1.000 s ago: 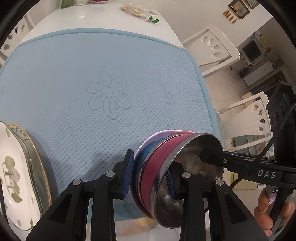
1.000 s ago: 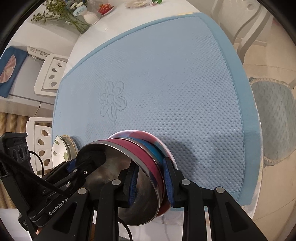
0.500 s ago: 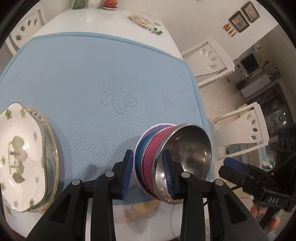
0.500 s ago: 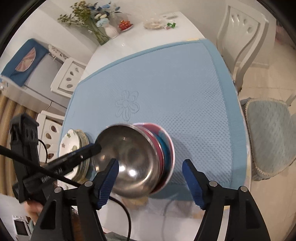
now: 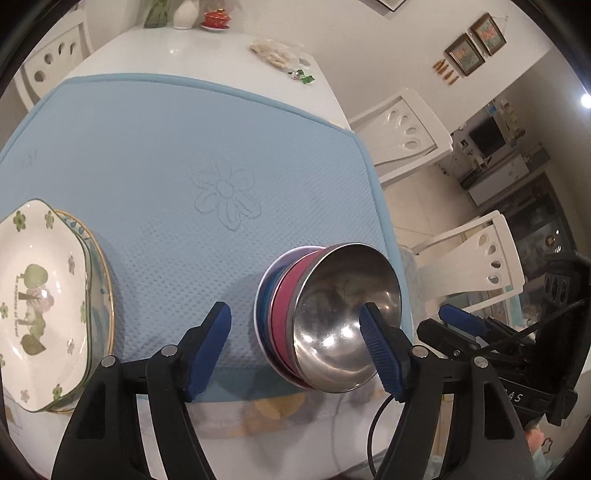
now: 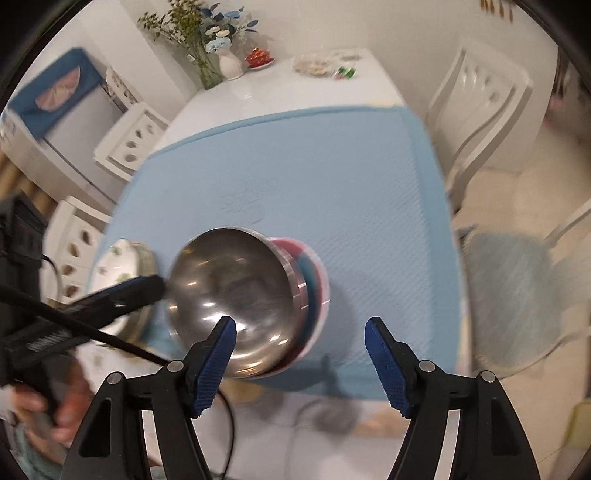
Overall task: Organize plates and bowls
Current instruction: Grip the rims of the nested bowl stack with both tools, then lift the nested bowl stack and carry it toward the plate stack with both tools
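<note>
A white surface (image 5: pixel 221 51) is carrying a light blue mat (image 5: pixel 166 155), which is covering most of it. A stack of nested bowls (image 5: pixel 332 317) and a stack of floral plates (image 5: pixel 40 295) are sitting well apart on the mat's near edge. A vase (image 6: pixel 229 66), a red dish (image 5: pixel 216 18) and a snack bag (image 5: pixel 275 53) are standing at the far end.

A white table (image 5: pixel 207 51) carries a light blue mat (image 5: pixel 155 147) with a stitched flower (image 5: pixel 225 195) at its centre. At the far end, toward twelve o'clock, stand a white vase (image 6: pixel 231 66) of flowers, a small red lidded bowl (image 5: pixel 216 18) and a bag of snacks (image 5: pixel 275 53). White chairs (image 5: pixel 402 129) stand at three o'clock; framed pictures (image 5: pixel 474 44) hang on the wall.
</note>
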{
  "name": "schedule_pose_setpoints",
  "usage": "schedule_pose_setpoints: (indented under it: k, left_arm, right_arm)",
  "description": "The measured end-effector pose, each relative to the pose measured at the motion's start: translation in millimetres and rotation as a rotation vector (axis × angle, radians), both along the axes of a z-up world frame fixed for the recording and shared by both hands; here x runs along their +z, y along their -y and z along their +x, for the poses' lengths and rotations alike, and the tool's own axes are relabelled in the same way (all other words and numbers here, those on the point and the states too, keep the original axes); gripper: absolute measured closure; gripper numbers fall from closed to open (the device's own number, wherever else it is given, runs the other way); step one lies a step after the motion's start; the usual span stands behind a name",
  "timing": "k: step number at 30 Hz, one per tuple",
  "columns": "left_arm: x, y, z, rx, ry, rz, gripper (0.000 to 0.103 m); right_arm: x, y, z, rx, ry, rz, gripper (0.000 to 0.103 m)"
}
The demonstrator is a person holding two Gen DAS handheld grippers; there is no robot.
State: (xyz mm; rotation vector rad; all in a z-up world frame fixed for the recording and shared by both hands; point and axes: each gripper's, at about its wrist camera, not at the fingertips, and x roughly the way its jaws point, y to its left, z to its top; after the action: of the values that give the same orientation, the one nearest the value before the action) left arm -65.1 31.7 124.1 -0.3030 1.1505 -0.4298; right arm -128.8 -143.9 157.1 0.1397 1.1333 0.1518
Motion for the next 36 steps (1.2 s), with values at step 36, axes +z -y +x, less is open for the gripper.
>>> schedule_pose_setpoints:
  k: [36]
  left_arm:
    - [-56.3,-1.2,4.0,0.075,-0.204,-0.099,0.008]
  right_arm:
    - [-47.3,1.7,20.1,0.008,-0.158,0.094,0.033]
